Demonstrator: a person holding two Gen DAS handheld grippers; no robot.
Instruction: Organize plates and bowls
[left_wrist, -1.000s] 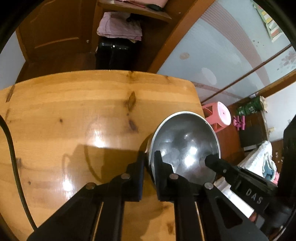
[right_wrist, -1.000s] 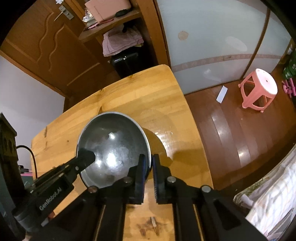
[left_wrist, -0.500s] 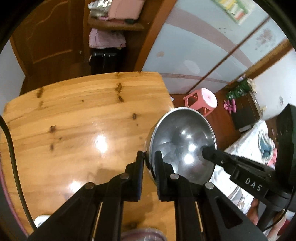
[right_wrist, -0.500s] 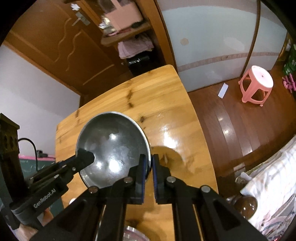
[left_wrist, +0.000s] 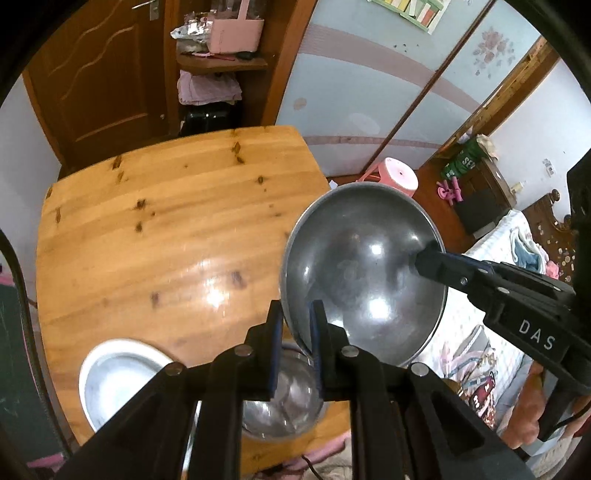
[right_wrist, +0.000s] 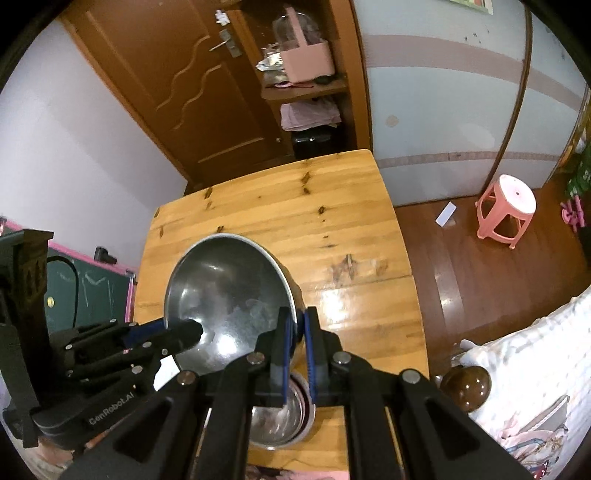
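Left wrist: steel bowl lifted higher.

The bowl is dull silver-grey with bright glints. The table is honey-yellow wood with dark knots. Near its front edge sit a white plate and a shiny steel bowl. The stool is pink, the door brown with wavy panel lines.

Shiny steel bowl, glossy wooden table
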